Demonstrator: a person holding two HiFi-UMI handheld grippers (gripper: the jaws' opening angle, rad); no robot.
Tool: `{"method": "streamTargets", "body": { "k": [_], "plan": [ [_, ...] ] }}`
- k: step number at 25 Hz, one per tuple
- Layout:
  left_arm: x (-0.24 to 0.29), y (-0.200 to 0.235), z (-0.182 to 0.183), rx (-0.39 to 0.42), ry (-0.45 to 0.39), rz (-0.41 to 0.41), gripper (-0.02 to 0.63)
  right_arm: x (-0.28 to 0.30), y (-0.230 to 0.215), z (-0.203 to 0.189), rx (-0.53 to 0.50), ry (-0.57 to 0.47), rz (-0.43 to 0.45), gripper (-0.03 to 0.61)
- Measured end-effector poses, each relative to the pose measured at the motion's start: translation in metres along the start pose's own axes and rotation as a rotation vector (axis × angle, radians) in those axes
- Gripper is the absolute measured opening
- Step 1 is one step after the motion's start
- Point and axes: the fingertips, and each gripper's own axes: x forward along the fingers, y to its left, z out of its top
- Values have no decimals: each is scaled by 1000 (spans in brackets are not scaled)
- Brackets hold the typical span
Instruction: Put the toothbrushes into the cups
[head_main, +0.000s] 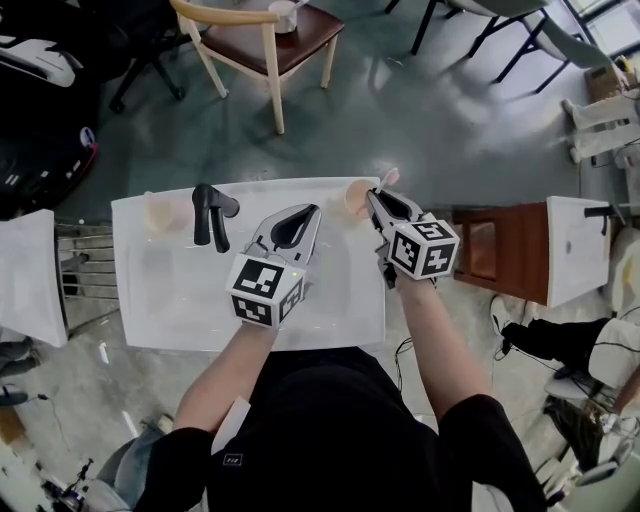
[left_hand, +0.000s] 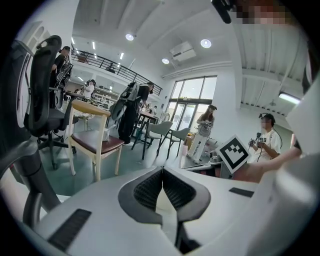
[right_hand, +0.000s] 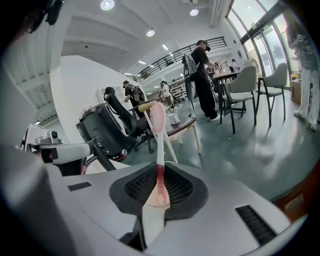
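Note:
My right gripper (head_main: 377, 200) is shut on a pink toothbrush (right_hand: 159, 150) whose bristle head (head_main: 388, 179) sticks out past the jaws. It hovers at the far right edge of the white table (head_main: 180, 310), right beside a peach cup (head_main: 355, 197). A second, pale translucent cup (head_main: 160, 214) stands at the table's far left. Over the middle of the table my left gripper (head_main: 303, 218) is shut with nothing between its pads (left_hand: 150, 189). In the right gripper view the toothbrush handle is pinched between the ribbed pads (right_hand: 177, 187).
A black forked object (head_main: 212, 215) stands on the table between the left cup and my left gripper. A wooden chair (head_main: 265, 40) stands beyond the table. A brown stool (head_main: 500, 250) and another white table (head_main: 575, 245) are at the right.

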Motion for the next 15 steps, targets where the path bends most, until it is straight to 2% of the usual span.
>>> {"method": "streamTargets", "body": {
  "k": [15],
  "plan": [
    [-10,15,10,-12,-29,16,15,-14,-3,-3,26,-9,-39,94]
  ]
}}
